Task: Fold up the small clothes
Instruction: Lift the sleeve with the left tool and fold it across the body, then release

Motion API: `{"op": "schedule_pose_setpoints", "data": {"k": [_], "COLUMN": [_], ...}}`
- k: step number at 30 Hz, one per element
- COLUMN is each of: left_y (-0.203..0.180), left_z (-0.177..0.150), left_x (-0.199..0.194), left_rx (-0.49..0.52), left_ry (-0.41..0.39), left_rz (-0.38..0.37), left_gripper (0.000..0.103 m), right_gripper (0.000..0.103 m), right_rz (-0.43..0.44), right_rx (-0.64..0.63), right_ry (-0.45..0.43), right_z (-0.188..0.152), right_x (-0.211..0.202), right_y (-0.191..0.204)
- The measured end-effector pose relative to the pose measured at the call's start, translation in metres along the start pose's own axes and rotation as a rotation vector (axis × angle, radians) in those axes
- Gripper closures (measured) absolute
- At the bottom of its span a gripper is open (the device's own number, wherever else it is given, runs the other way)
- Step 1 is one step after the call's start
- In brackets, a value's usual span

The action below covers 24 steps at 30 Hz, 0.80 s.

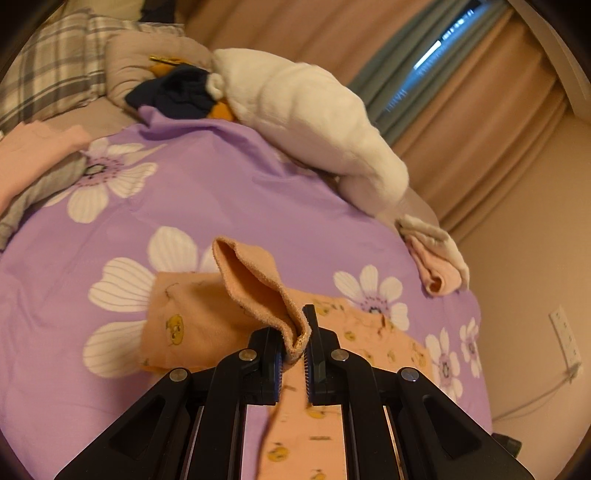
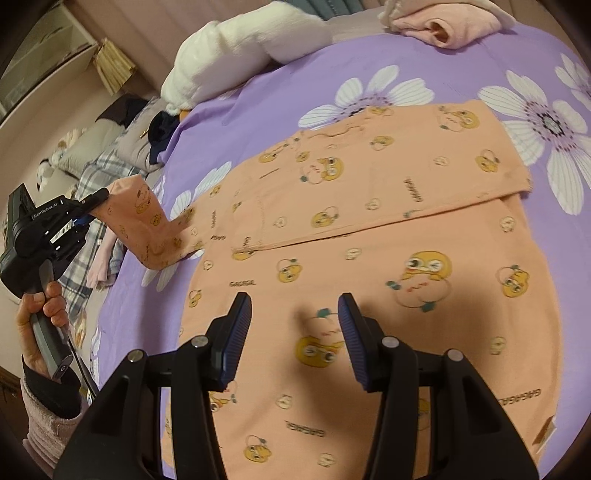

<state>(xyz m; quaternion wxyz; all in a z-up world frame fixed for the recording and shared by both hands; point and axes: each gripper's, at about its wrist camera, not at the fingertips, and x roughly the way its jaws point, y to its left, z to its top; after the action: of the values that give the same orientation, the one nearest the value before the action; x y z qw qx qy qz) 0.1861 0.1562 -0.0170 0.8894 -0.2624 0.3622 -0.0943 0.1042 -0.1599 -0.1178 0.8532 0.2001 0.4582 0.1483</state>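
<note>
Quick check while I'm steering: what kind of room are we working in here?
Most likely a bedroom. The orange shirt is spread on a purple flowered bedspread, plaid pillows lie at its far end, and curtains cover a window beside it.

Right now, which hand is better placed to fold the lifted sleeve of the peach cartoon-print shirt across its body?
Left: the left gripper is shut on the sleeve cuff; the right gripper hovers open, empty, above the shirt body.

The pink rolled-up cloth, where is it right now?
The pink rolled cloth lies at the far edge of the purple flowered bedspread, beyond the orange shirt and right of the white plush.
</note>
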Motion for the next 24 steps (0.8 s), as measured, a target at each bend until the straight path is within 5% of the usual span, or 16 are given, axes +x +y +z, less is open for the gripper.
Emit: {"op": "schedule_pose_setpoints", "data": {"k": [16, 24], "left_y": [-0.116, -0.142], "left_z": [-0.048, -0.088], "left_x": [0.081, 0.137], "left_rx": [0.193, 0.246], "left_ry": [0.133, 0.242], "left_rz": [0.034, 0.089], "left_gripper": [0.095, 0.095], "right_gripper": [0.053, 0.053], "right_rz": [0.006, 0.009], "right_rx": [0.117, 0.144], "right_ry": [-0.103, -0.107], "right_z": [-0.004, -0.005], "right_x": [-0.048, -0.052], "right_y": [-0.072, -0.096]}}
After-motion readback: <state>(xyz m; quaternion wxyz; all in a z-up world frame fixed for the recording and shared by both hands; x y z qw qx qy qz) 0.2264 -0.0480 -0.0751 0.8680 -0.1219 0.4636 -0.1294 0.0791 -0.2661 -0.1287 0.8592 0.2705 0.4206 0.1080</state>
